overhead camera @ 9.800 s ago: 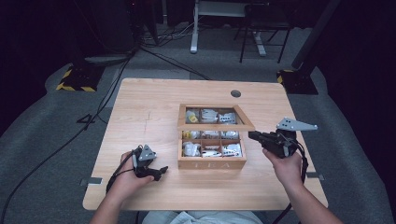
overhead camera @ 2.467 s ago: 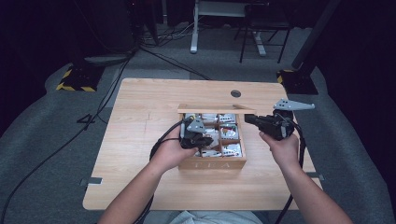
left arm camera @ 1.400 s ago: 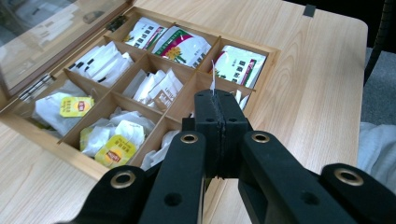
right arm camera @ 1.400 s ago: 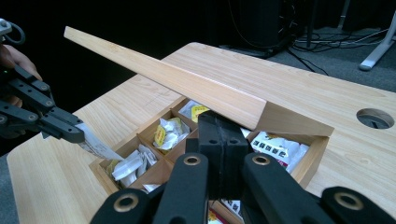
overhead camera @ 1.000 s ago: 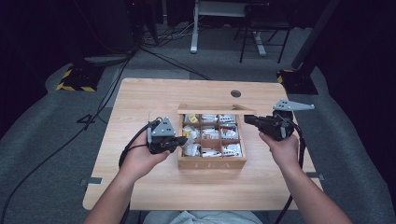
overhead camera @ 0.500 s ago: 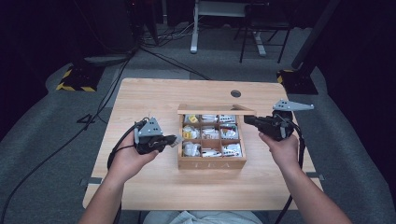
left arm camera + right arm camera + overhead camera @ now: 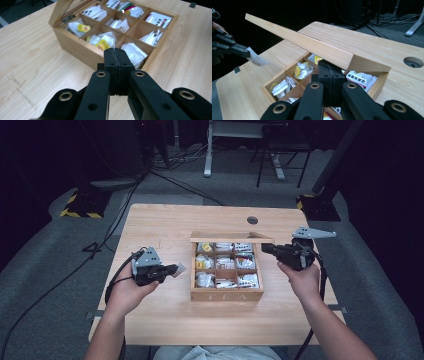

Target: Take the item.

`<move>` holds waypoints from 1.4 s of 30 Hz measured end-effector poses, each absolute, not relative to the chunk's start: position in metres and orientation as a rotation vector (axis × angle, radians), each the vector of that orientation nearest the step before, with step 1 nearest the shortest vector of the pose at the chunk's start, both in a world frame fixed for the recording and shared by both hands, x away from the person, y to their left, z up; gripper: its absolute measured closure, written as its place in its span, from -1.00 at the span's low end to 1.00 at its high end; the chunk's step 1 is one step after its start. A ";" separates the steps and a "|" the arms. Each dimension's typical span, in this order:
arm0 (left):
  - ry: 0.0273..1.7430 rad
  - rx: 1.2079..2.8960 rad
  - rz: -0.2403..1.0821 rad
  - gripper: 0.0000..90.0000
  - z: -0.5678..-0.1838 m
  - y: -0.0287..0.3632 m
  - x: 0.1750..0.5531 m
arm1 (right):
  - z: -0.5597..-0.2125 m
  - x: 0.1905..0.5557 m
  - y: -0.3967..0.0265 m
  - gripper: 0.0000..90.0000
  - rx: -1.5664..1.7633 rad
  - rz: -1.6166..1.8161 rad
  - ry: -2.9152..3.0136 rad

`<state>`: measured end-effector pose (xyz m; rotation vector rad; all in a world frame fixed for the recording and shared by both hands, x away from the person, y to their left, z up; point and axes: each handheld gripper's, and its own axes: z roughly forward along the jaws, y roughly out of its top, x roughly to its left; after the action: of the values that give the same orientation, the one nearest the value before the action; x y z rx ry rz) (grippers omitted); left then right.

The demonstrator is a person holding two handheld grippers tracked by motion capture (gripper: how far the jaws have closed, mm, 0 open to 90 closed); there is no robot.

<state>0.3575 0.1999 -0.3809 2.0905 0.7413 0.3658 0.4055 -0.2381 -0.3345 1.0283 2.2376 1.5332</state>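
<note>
Now | tea box [image 7: 226, 294]: nine compartments, sachets | left gripper [image 7: 172, 269] pinching sachet [image 7: 179, 268] | right gripper [image 7: 266, 248] clenched

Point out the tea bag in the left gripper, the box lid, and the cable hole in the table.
tea bag [image 7: 179, 268]: high view, the packet's free end past the jaws.
box lid [image 7: 312, 46]: right gripper view, front face of the raised lid.
cable hole [image 7: 252, 220]: high view, the hole's centre.

Open wooden tea box [image 7: 226, 294] mid-table, nine compartments of tea bags (lid [image 7: 299, 41] raised).
</note>
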 end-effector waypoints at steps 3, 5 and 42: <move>0.759 2.101 0.380 0.99 -0.384 0.205 0.358 | -0.335 0.405 -0.238 1.00 1.028 1.534 2.238; 0.763 2.102 0.392 0.99 -0.385 0.207 0.359 | -0.335 0.406 -0.238 1.00 1.028 1.535 2.237; 0.921 2.194 0.436 0.99 -0.437 0.251 0.379 | -0.342 0.405 -0.238 1.00 1.036 1.555 2.241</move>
<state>0.3792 0.2508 -0.4367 2.1945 0.9207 0.4359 0.4051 -0.2383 -0.3416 1.0360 2.2407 1.5553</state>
